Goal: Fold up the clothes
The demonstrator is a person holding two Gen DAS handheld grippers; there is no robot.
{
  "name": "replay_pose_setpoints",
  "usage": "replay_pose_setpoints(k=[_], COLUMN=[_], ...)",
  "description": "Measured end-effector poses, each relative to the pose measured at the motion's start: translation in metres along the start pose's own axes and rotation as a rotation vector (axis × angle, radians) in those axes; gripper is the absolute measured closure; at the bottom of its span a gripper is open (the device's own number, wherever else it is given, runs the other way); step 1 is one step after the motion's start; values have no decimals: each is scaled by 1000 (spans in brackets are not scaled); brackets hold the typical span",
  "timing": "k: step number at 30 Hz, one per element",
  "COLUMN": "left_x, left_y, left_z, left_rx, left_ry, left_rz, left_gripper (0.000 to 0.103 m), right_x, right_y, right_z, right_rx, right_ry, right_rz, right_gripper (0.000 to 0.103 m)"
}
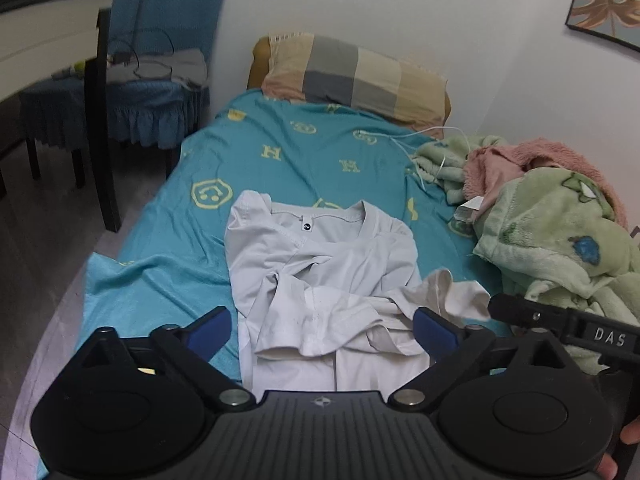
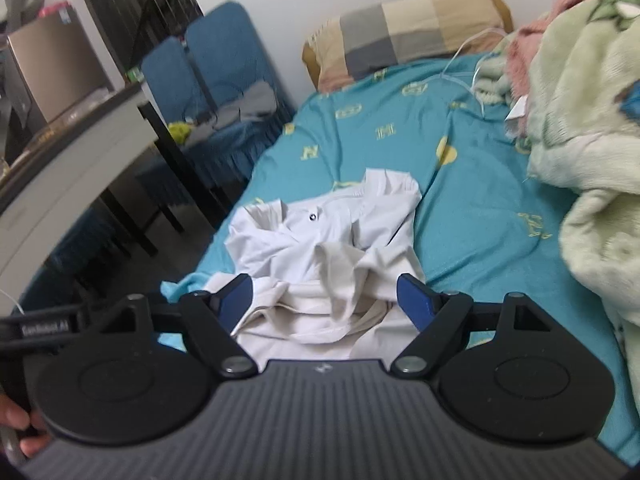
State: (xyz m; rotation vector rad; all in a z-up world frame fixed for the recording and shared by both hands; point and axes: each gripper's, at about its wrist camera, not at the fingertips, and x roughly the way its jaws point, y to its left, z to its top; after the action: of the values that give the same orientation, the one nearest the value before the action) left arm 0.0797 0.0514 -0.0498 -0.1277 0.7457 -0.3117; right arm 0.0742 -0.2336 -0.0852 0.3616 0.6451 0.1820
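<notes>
L gripper (image 1: 322,330) jaws wide, nothing pinched; R gripper (image 2: 324,300) also wide, blue pads clear of cloth. Both hang over the near edge of the bed (image 1: 168,240). White T-shirt (image 1: 320,280) lies crumpled just beyond the pads, mid-bed near that edge, collar toward the far end. Green/pink blanket (image 1: 560,232) heaped along the right edge. Checked pillow (image 1: 356,76) at the far end.

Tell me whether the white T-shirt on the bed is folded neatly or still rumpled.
Rumpled. The white T-shirt lies bunched on the teal sheet, sleeves flopped inward and hem crumpled in uneven creases, collar at the far end.
</notes>
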Motion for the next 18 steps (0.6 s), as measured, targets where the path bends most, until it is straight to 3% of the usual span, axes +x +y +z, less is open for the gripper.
replay_pose_setpoints(k=[8, 18], left_x=[-41, -21], left_y=[-15, -11], left_z=[-27, -35], left_rx=[62, 42], left_ry=[-57, 38], left_rz=[27, 3], left_gripper=[0, 0], right_x=[-37, -28], right_y=[24, 22], right_z=[-22, -26], right_rx=[-113, -104], right_ry=[-70, -54], right_rz=[-16, -40], right_gripper=[22, 22])
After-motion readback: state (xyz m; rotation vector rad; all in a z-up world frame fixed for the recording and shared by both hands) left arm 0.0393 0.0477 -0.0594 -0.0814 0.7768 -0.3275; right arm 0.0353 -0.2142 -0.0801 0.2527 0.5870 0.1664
